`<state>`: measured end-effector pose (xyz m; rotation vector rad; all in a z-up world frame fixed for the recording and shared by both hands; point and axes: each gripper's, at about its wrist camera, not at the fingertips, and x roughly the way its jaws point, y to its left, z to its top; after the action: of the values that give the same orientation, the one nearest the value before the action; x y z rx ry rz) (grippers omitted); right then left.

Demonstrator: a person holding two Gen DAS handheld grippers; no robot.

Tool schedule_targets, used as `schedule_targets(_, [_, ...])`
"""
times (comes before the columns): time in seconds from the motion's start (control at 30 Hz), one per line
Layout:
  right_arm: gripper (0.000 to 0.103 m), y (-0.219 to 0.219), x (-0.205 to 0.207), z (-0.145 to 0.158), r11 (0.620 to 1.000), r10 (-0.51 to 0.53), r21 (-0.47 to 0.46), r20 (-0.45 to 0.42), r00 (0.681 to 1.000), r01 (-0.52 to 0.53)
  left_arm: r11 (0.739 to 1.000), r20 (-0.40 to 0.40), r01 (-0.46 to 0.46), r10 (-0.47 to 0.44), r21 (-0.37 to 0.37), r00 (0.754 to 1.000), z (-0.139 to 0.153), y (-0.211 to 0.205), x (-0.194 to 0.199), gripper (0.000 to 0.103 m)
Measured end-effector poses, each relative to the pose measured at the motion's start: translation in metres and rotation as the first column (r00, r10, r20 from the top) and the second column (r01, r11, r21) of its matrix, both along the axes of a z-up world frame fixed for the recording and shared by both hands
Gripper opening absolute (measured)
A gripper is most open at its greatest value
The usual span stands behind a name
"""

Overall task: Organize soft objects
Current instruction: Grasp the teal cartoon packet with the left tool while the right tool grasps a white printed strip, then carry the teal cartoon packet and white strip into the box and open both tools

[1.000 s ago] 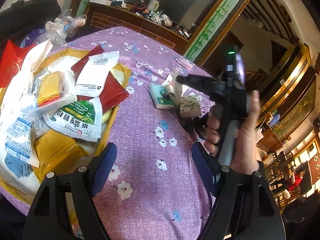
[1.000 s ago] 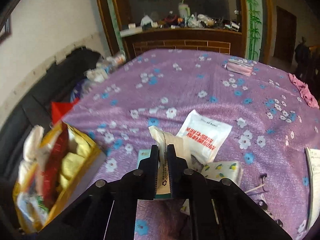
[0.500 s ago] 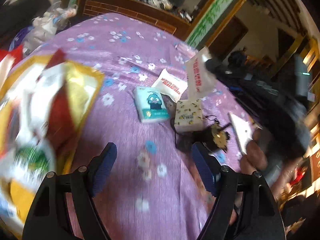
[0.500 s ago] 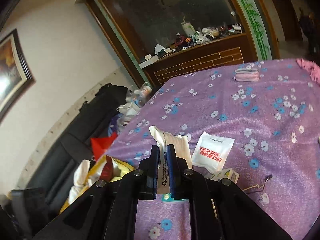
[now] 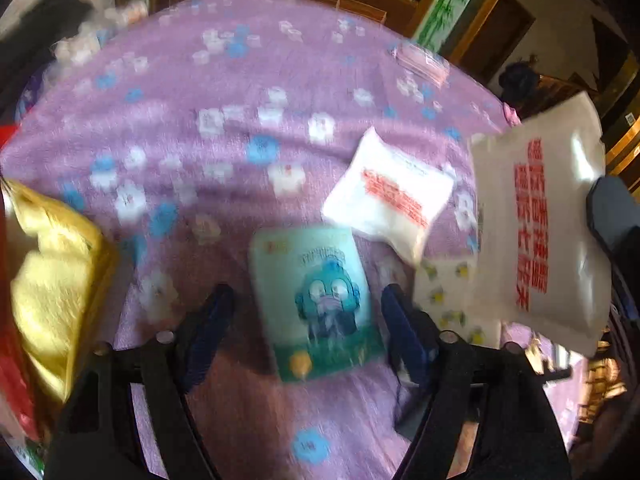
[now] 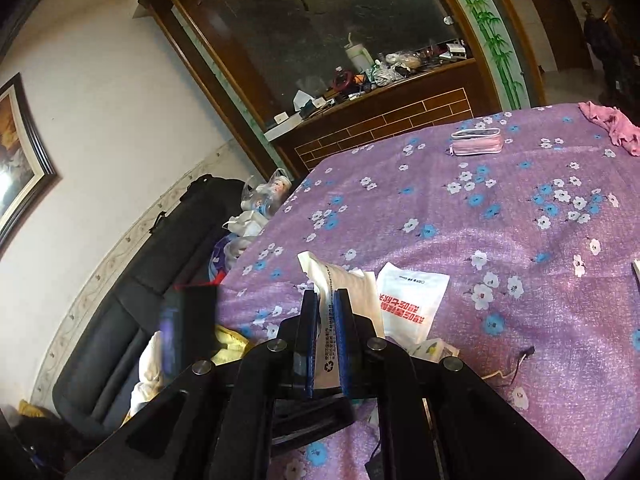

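In the left wrist view, a heap of yellow and red packets [image 5: 52, 280] lies far to the left of the left claw [image 5: 308, 312]. This claw stands wide, and its jaws have just been closing a little; the teal tissue pack [image 5: 316, 300] with a blue cartoon figure lies on the purple flowered counter [image 5: 240, 120] between its two fingers, which do not press on it. Just beyond and to the right of the claw lies a white pouch [image 5: 392, 196] with red print, and right of the claw's right finger sits a small lemon-print pack [image 5: 452, 300]. Farther right a larger white packet [image 5: 536, 224] with red characters hangs above the counter. In the right wrist view the right claw [image 6: 326, 340] is pinched tight on that packet's edge.
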<state>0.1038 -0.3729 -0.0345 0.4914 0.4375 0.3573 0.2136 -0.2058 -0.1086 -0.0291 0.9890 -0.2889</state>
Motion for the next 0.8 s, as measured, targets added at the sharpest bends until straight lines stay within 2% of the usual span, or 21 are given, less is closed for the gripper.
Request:
schedule_targets(0.07, [0.008,0.001,-0.001,0.001,1.000,-0.003,0.000,0.002,1.000,0.003,1.000,0.006,-0.004,0.004,0.021,1.000,0.000,0.000,-0.002,0.048])
schedule_targets(0.13, [0.008,0.002,-0.001,0.001,1.000,-0.003,0.000,0.001,1.000,0.003,1.000,-0.013,0.005,-0.005,0.001,1.000,0.001,0.004,-0.004,0.038])
schedule_targets(0.33, [0.008,0.004,-0.004,0.000,1.000,0.005,-0.002,0.013,1.000,-0.005,0.994,0.021,0.004,-0.002,-0.105,1.000,0.019,0.032,-0.039,0.036])
schedule_targets(0.53, [0.008,0.018,-0.010,0.003,0.999,0.046,-0.025,0.064,0.997,-0.044,0.980,0.103,0.047,-0.028,-0.192,0.994,0.044,0.076,-0.109,0.036])
schedule_targets(0.67, [0.008,0.032,-0.016,0.004,0.994,0.106,-0.040,0.103,0.989,-0.102,0.973,0.178,0.001,0.041,-0.230,0.983,0.064,0.124,-0.153,0.036])
schedule_targets(0.8, [0.008,0.059,-0.029,0.012,0.982,0.187,-0.069,0.151,0.971,-0.178,0.970,0.226,-0.081,0.134,-0.228,0.965,0.079,0.178,-0.177,0.036])
